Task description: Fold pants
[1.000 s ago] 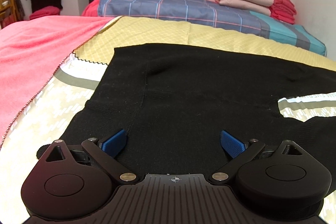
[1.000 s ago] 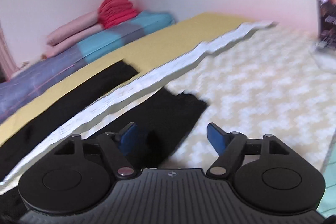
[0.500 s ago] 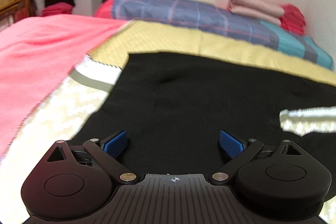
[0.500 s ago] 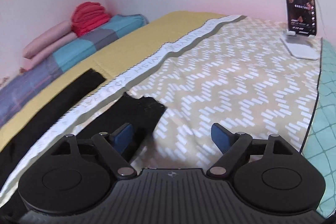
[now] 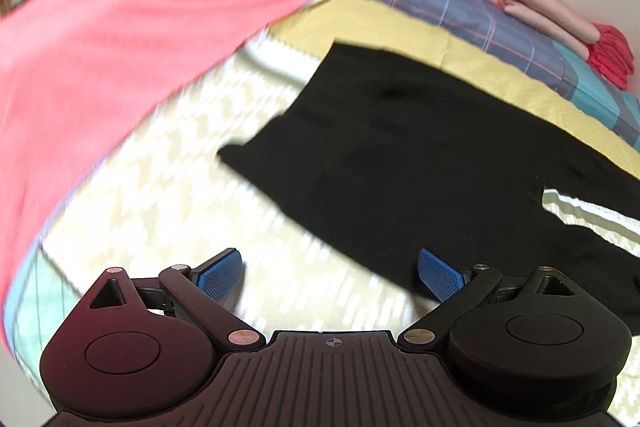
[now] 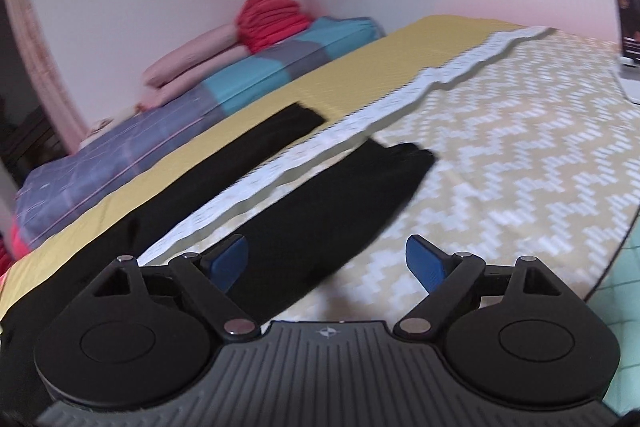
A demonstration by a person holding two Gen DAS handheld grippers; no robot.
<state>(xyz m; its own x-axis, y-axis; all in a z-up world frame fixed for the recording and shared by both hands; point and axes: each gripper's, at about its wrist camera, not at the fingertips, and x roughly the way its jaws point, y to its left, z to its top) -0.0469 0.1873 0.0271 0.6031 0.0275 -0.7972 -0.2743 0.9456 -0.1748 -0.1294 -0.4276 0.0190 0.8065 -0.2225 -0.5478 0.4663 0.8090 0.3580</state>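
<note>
Left wrist view first: the black pants (image 5: 420, 155) are lying flat on the patterned bedspread (image 5: 160, 195), waistband end toward the pink blanket (image 5: 100, 59), and you can see where the two legs split off at the right edge. The left gripper (image 5: 330, 273) has its blue pads spread wide with nothing between them. It's hovering over bare bedspread just off the near edge of the pants, with the right-hand pad about over the fabric edge. The picture is pretty blurry, so I can't tell finer creases.

Right wrist view: both legs run away from the camera, apart from each other with a white lettered strip (image 6: 360, 131) of the bedding showing between them. The nearer leg (image 6: 340, 211) ends at a slightly rumpled cuff. The right gripper (image 6: 326, 265) has its jaws opening, already wide, nothing gripped; the left pad sits over the nearer leg, the right one over bedspread. There's a phone on a stand (image 6: 626, 23) way off at the far right.

Progress-wise, I'd say it's basically at the start: the pants are laid out but no fold is visible yet. Still to do is bringing one leg onto the other, then folding lengthwise.
</note>
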